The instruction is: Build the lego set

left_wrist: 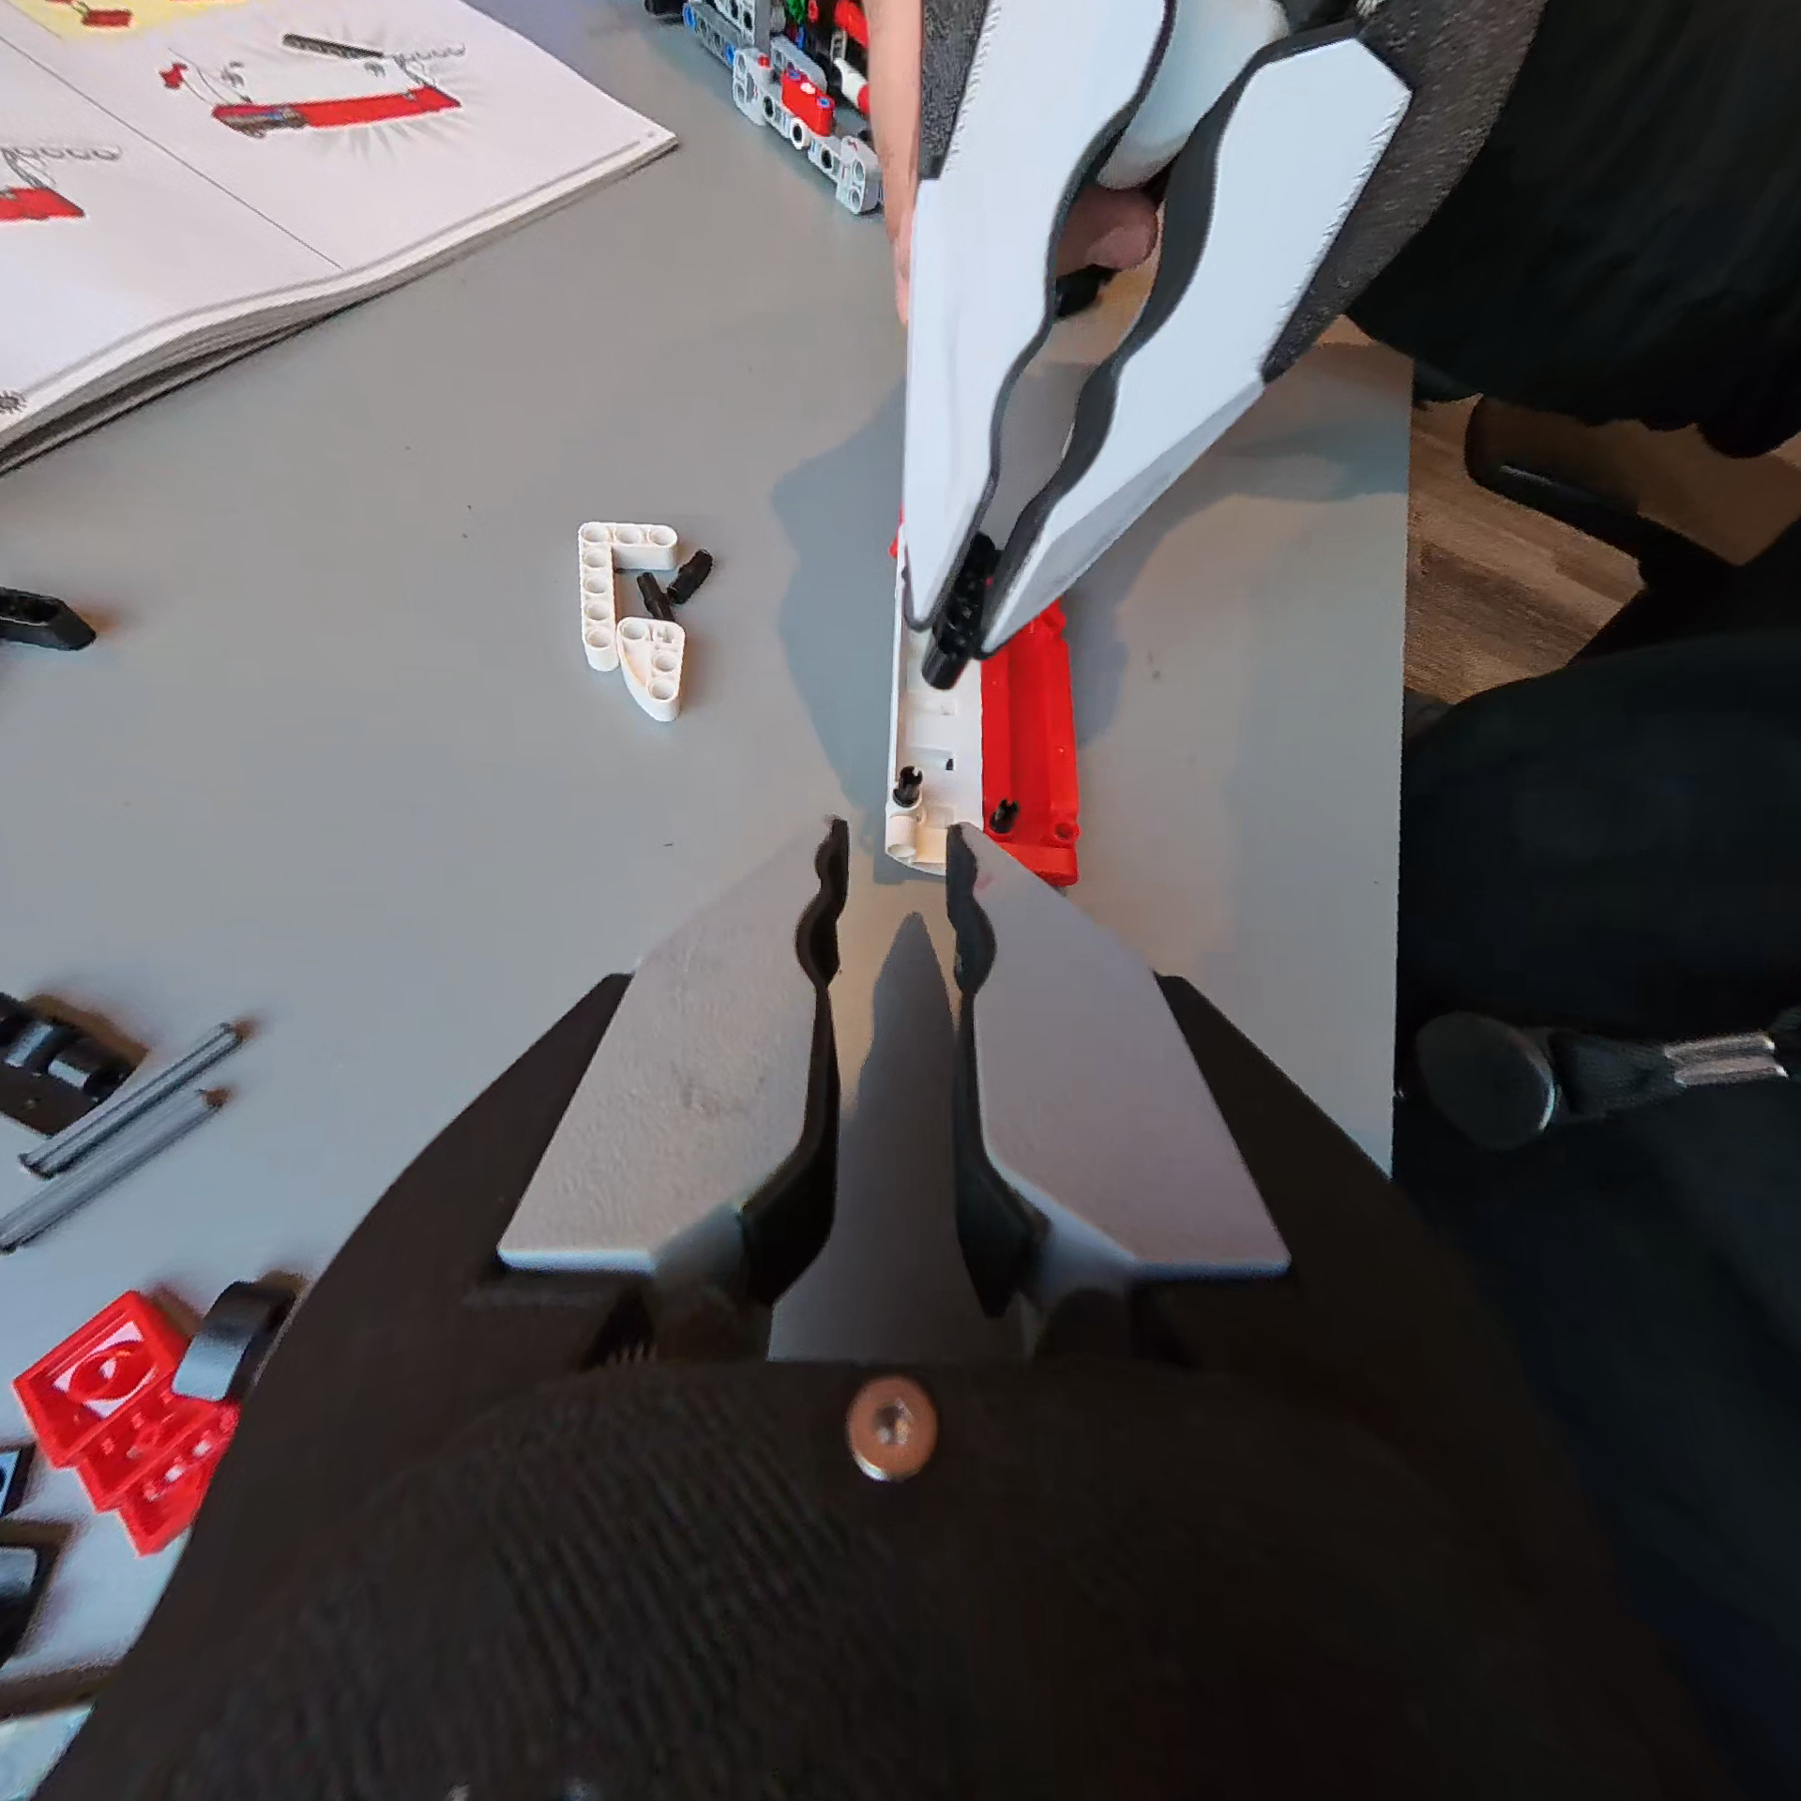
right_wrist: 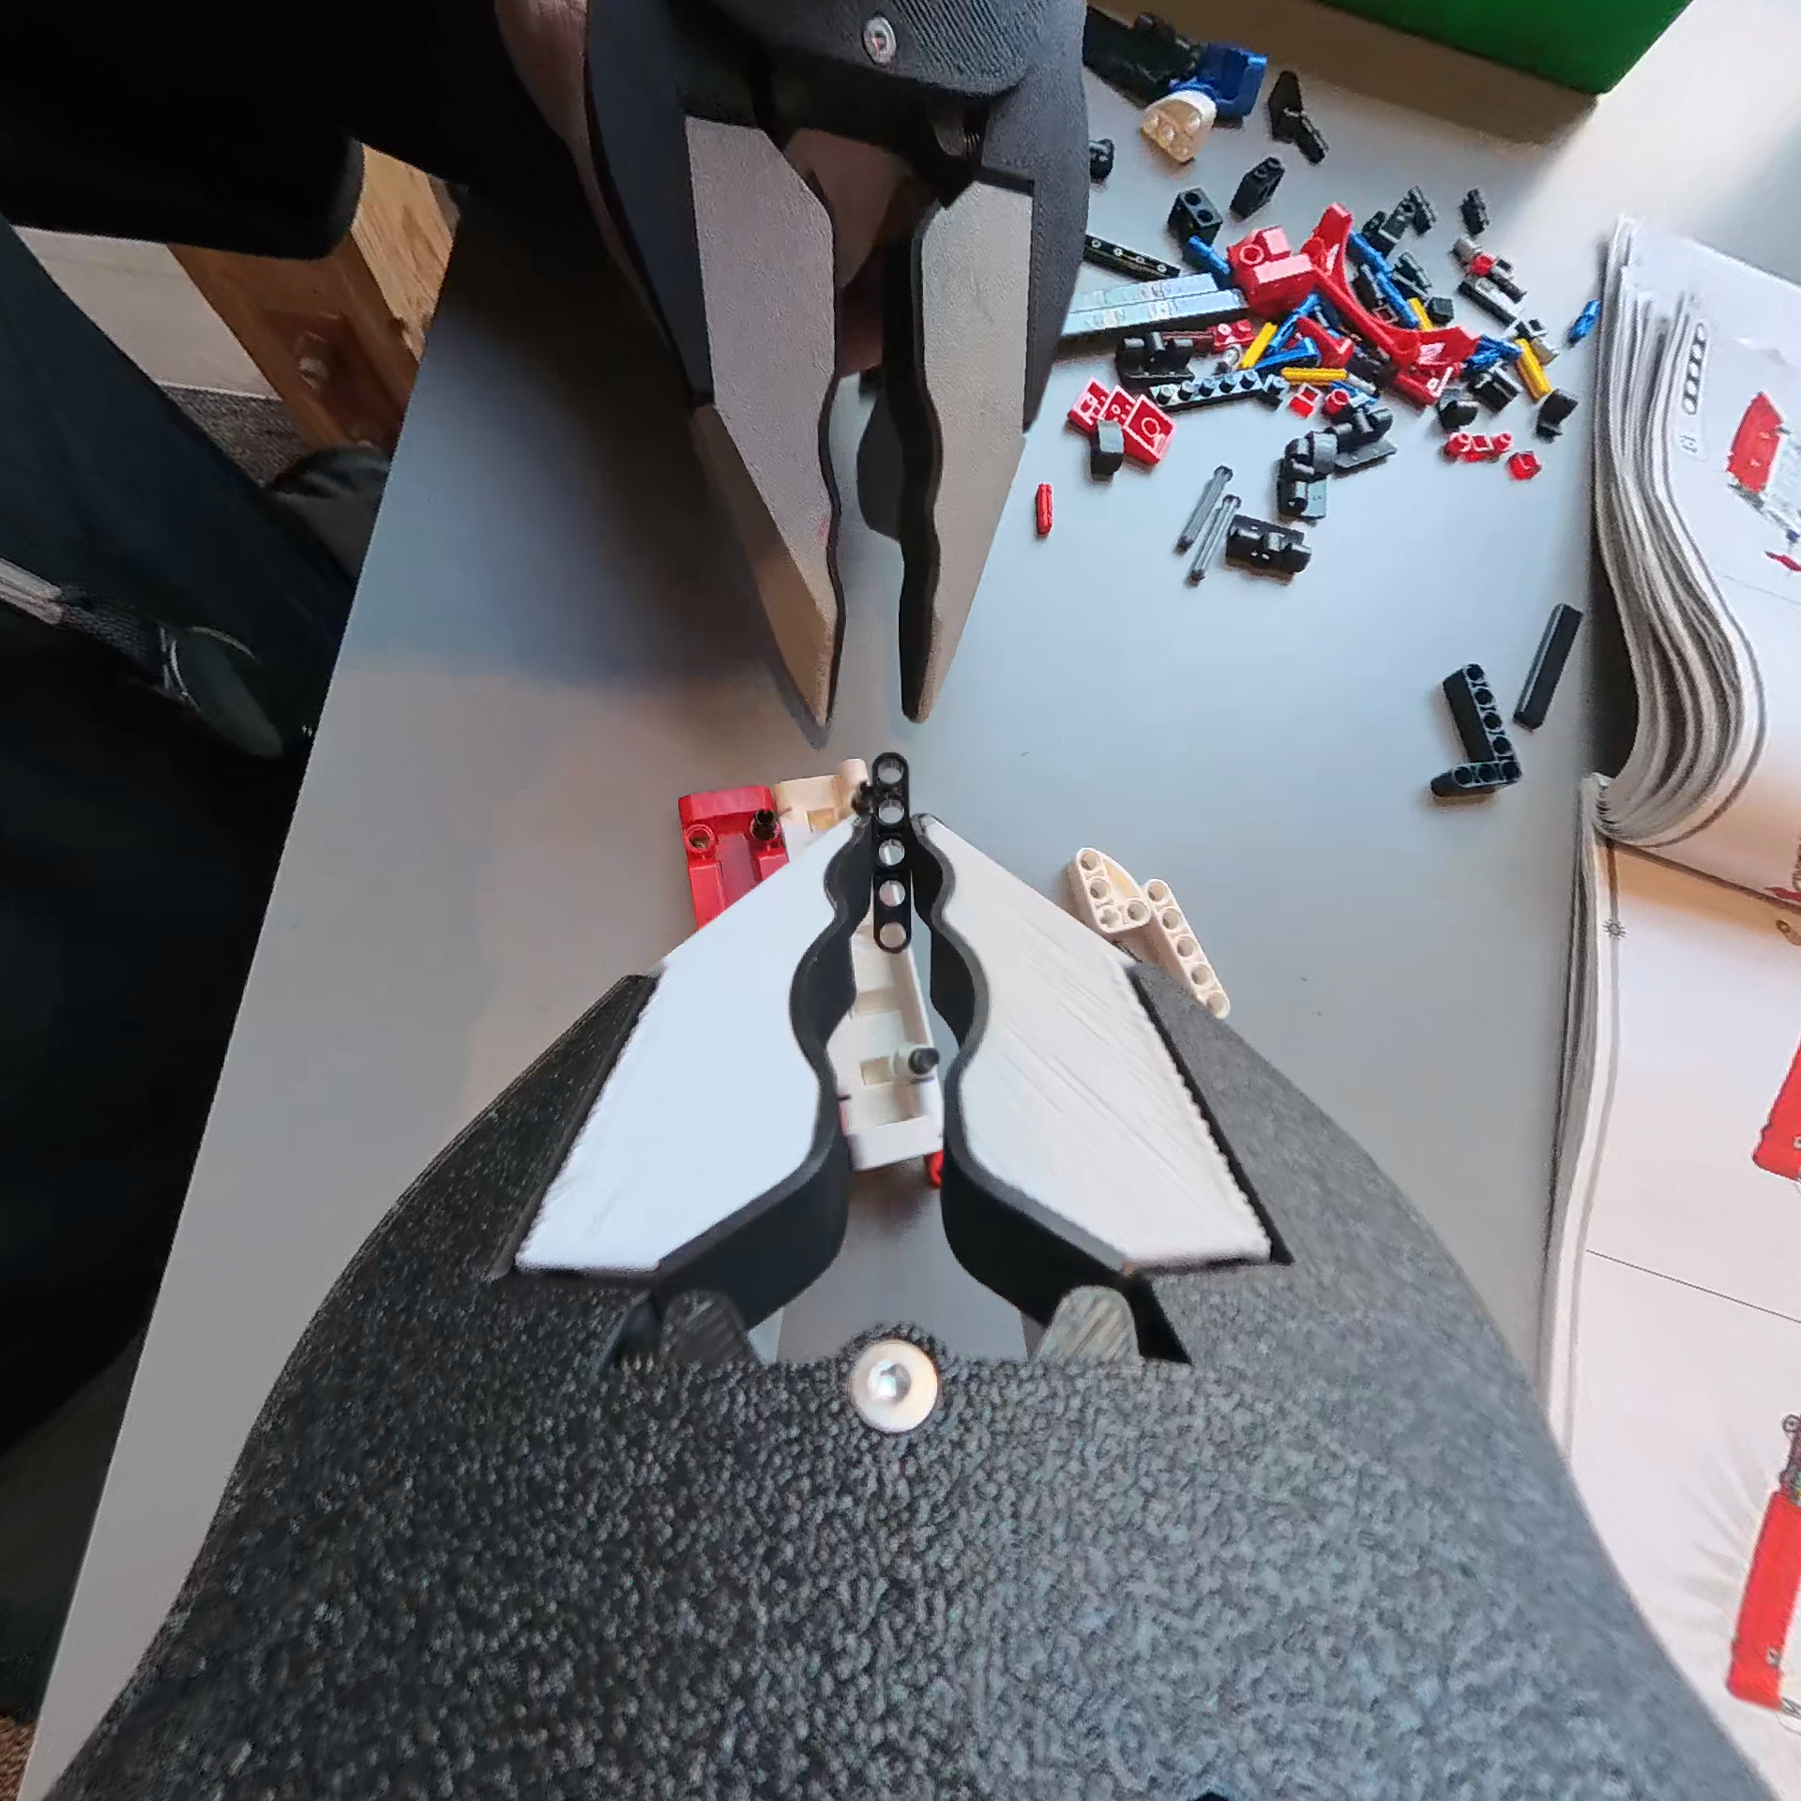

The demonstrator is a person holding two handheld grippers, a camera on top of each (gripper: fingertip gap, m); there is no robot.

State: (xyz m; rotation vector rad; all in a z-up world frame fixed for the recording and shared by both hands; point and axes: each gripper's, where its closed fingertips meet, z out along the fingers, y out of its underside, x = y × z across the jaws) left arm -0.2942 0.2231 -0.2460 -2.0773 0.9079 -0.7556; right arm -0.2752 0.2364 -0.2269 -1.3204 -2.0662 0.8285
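A white and red panel assembly (left_wrist: pixel 936 750) lies on the grey table (left_wrist: pixel 439 877) near its edge; it also shows in the right wrist view (right_wrist: pixel 726 848). My right gripper (right_wrist: pixel 892 828) is shut on a thin black beam with holes (right_wrist: pixel 890 877) and holds it over the white panel, its end by a black pin. In the left wrist view the right gripper (left_wrist: pixel 960 624) comes down from above with the beam (left_wrist: pixel 945 668). My left gripper (left_wrist: pixel 897 848) is open and empty, its tips just short of the panel's near end; it also shows in the right wrist view (right_wrist: pixel 867 716).
An open instruction booklet (left_wrist: pixel 244 175) lies at the far left. Two white beams with black pins (left_wrist: pixel 629 614) lie beside the assembly. A pile of loose pieces (right_wrist: pixel 1345 322), a black L beam (right_wrist: pixel 1476 731), grey axles (left_wrist: pixel 127 1121) and a part-built model (left_wrist: pixel 809 97) are around. The tips of both grippers are at nearly the same place.
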